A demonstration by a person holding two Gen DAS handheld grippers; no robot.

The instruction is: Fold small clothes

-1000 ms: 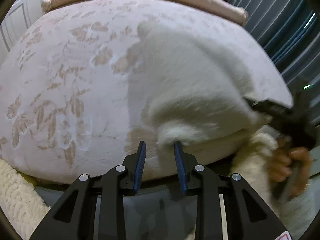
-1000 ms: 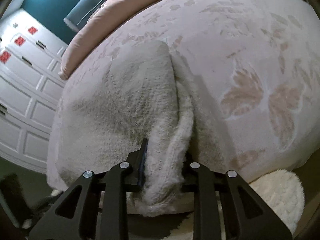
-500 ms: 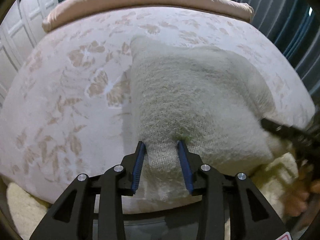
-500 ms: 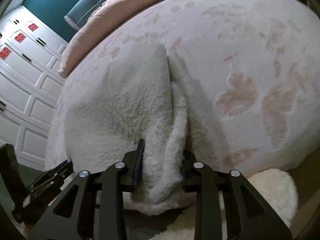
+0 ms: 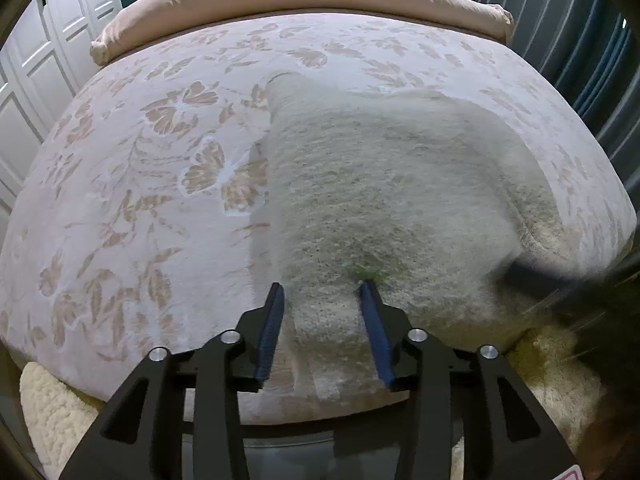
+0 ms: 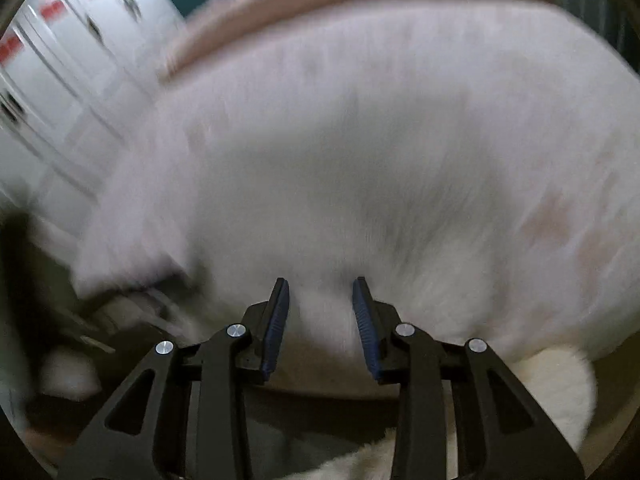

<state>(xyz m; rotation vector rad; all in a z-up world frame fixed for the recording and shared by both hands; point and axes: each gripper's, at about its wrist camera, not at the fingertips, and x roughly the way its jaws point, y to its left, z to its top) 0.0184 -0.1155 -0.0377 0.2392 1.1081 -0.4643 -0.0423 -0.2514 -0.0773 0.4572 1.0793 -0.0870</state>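
On the bed (image 5: 132,184) the sweater (image 5: 380,184) lies flat, its near hem between the left gripper (image 5: 322,296) jaws, which have just been opening, probably to release it. The right gripper (image 6: 320,292) is blurred; whether it grips cloth, I cannot tell.

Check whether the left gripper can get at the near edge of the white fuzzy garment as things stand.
Probably yes. The left gripper already straddles the near edge of the white fuzzy garment on the floral bedspread, its jaws having just been opening, with nothing between gripper and cloth.
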